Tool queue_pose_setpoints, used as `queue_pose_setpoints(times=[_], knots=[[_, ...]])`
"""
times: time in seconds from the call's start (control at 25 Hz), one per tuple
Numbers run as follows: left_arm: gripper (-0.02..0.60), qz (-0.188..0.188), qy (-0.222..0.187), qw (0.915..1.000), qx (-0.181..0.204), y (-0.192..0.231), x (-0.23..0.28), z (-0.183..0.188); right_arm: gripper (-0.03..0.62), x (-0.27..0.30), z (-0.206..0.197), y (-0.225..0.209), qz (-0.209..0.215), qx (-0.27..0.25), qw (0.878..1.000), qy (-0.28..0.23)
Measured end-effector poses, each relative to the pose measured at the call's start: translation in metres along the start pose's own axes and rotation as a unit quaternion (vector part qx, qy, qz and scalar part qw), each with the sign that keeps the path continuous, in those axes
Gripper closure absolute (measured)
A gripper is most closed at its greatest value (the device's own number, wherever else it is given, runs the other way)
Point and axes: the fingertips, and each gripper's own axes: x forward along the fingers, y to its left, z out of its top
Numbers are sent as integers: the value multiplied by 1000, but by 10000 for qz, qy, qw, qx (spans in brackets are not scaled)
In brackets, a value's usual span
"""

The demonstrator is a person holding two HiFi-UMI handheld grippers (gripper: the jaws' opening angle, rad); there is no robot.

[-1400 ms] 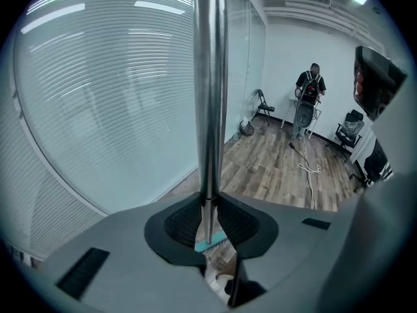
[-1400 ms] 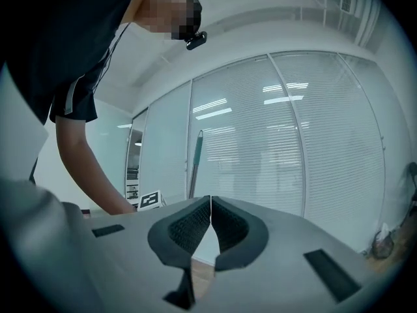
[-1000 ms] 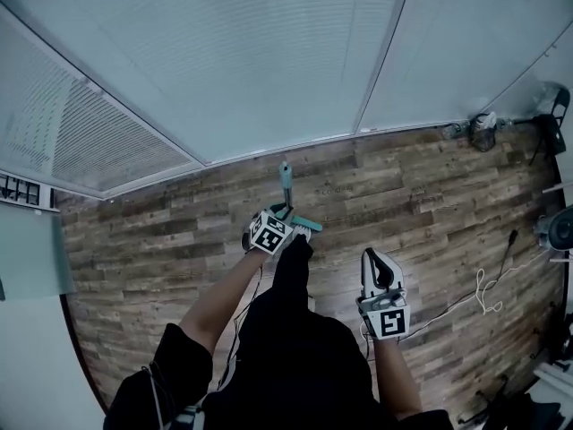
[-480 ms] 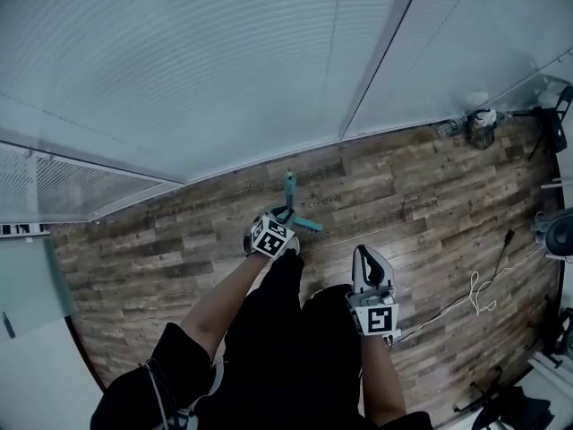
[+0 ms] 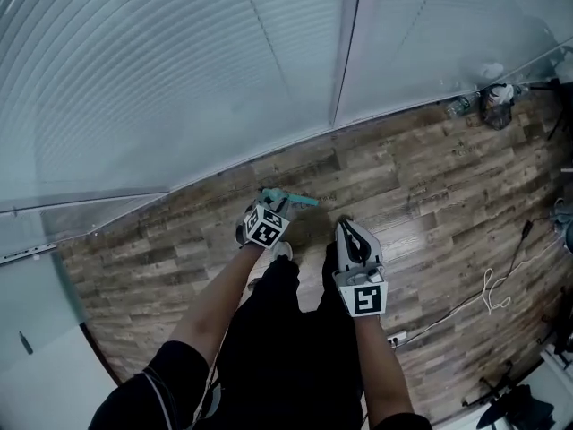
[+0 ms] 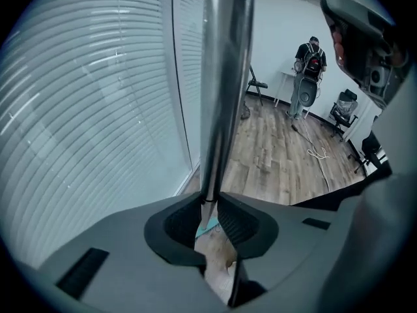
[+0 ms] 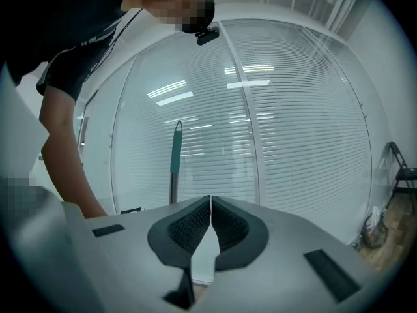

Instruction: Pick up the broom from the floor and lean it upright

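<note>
Broom (image 7: 176,156) stands upright; left tongs (image 6: 210,208) are clamped on its pole (image 6: 225,77), head (image 5: 292,197) below them; right tongs (image 7: 210,206) closed, empty; probably light, stiff, slippery; best gripped mid-pole.

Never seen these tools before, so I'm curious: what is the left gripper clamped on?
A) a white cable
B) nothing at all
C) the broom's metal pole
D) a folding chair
C: the left gripper has its jaws closed on the broom's metal pole, which rises between them.
</note>
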Motion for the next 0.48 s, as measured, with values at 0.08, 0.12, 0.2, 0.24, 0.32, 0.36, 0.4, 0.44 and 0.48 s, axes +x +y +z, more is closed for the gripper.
queue_pose_setpoints(times=[0.08,0.12,0.2,0.24,0.32,0.36,0.4,0.44,0.48], knots=[[491,-57,77,9999,-30,10,33,6,574,15,-14,-18,-270,-31,9996,2],[491,-107,114,9999,-43,14,50,9,574,20,-21,-25,-379,-2,9993,25],[491,-256,143,9996,-18,19,81,15,574,27,-35,-34,-493,101,9987,21],[491,-336,140,9993,44,21,96,17,574,30,-43,-37,-520,157,9985,14],[491,-458,156,9986,196,24,125,18,574,36,-60,-42,-593,225,9980,27],[491,-490,184,9983,259,25,140,18,574,40,-68,-46,-648,241,9976,29],[491,-515,226,9979,321,26,153,16,574,44,-76,-50,-705,257,9972,10],[491,-549,281,9973,393,26,167,14,574,47,-82,-55,-762,277,9967,-17],[491,-609,345,9964,479,25,179,13,574,50,-88,-61,-819,294,9962,-41]])
